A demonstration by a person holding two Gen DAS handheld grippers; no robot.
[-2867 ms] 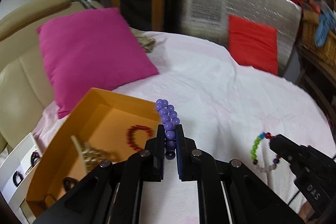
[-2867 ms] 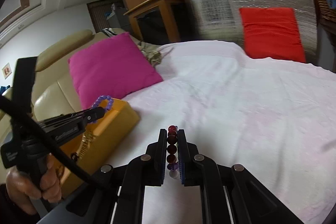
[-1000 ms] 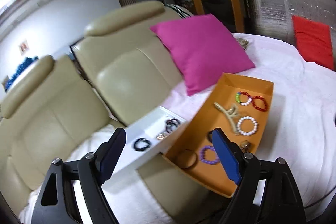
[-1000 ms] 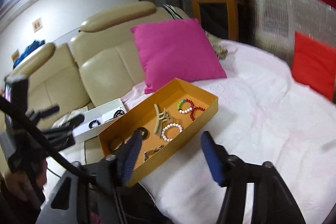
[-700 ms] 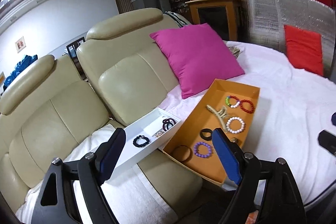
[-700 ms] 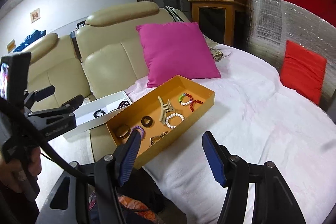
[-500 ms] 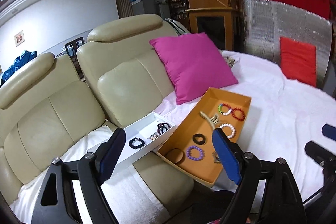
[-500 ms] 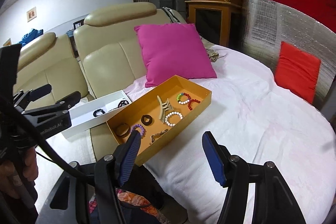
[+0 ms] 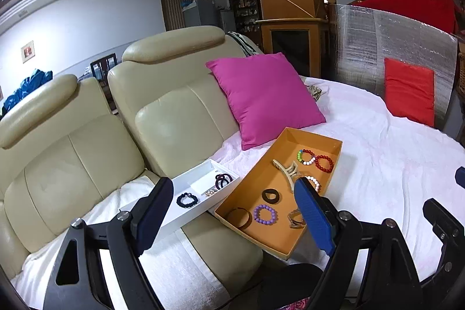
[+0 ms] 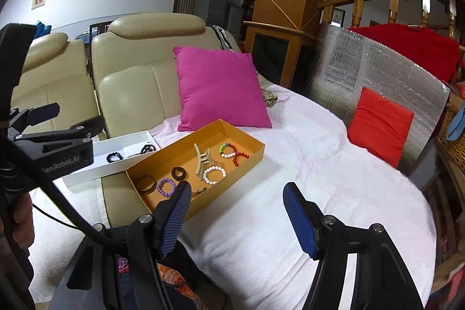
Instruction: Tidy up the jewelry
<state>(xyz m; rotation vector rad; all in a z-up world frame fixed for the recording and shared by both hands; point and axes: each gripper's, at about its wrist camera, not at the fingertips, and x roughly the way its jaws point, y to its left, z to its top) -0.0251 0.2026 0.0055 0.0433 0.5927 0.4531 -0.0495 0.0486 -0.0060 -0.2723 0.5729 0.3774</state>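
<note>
Both views are taken from behind and above the fingers of each tool, angled downward, well back from the things. The left wrist view is aimed from the left across the sofa (image 9: 180,118) edge toward the orange tray (image 9: 314,234), which is seen between the left tool (image 9: 232,211) fingers. The right wrist view is set further right, over the white cover (image 10: 305,179). The tray, white box (image 10: 87,176), pink cushion (image 10: 221,89) and sofa are shared by both; the left tool is seen at the left edge of the right view.
</note>
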